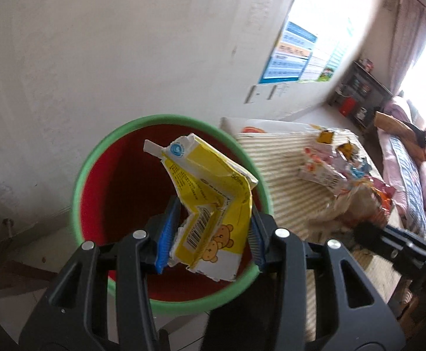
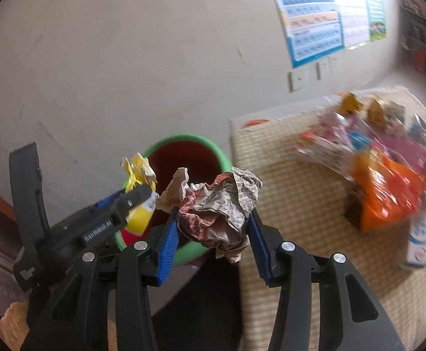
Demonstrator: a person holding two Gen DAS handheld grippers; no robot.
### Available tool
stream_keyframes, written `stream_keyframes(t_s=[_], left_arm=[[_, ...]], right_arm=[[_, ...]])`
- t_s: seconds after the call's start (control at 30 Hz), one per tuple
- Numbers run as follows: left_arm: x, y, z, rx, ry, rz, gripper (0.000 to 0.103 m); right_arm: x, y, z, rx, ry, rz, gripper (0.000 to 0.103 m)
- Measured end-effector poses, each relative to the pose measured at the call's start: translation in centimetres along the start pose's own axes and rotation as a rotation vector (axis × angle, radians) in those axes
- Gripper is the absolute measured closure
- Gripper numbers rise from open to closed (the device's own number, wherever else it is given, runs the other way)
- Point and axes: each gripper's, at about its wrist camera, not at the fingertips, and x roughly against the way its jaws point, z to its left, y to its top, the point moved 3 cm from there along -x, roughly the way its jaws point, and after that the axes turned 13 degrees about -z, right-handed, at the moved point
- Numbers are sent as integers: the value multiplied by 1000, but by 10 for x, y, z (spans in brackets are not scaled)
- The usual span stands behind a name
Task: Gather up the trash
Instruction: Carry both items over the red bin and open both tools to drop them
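Clamping a flattened yellow carton (image 1: pixel 210 204) between its blue pads, the left hand-held gripper (image 1: pixel 210 234) is shown over the red bin with the green rim (image 1: pixel 166 118) at frame centre. In the right wrist view, a crumpled paper wad (image 2: pixel 221 207) is held by the right hand-held gripper (image 2: pixel 213 234) just beside the bin. Further wrappers (image 2: pixel 382 175) are seen on the striped tabletop (image 2: pixel 286 204) at right.

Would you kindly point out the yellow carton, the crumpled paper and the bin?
yellow carton (image 1: pixel 213 204), left wrist view, printed middle.
crumpled paper (image 2: pixel 218 207), right wrist view, centre of wad.
bin (image 1: pixel 79 181), left wrist view, green rim.
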Motion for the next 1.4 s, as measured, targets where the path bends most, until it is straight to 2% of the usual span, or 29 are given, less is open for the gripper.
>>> stream_keyframes(t_s=[0.43,0.47,0.57,0.77,0.83,0.97,1.0,1.1,1.2,1.27,1.4], left_arm=[[-1,-4,41,48,74,0,59],[0,-3,44,56,89,-8,57],[2,-3,55,85,137,-33,37],[6,-1,57,81,153,-42,33],[7,-1,50,72,140,-37,33],[6,-1,30,40,103,-31,33],[6,-1,25,31,93,-30,33],[5,-3,6,-1,59,-23,33],[3,-8,-17,-38,19,-4,33],[2,-11,-34,-59,-5,7,33],[2,-15,-58,-93,-44,23,33]], right_arm=[[-55,17,42,48,51,36,56],[-57,17,43,51,51,35,51],[-61,18,49,60,66,31,39],[-51,20,50,97,41,-26,34],[-36,23,44,110,-9,-86,32],[7,29,9,141,-202,-267,17],[19,30,-5,125,-233,-294,17],[47,27,-47,52,-308,-305,17],[73,19,-104,-1,-466,-294,17],[84,11,-132,-33,-534,-269,17],[106,-9,-182,-137,-611,-236,17]])
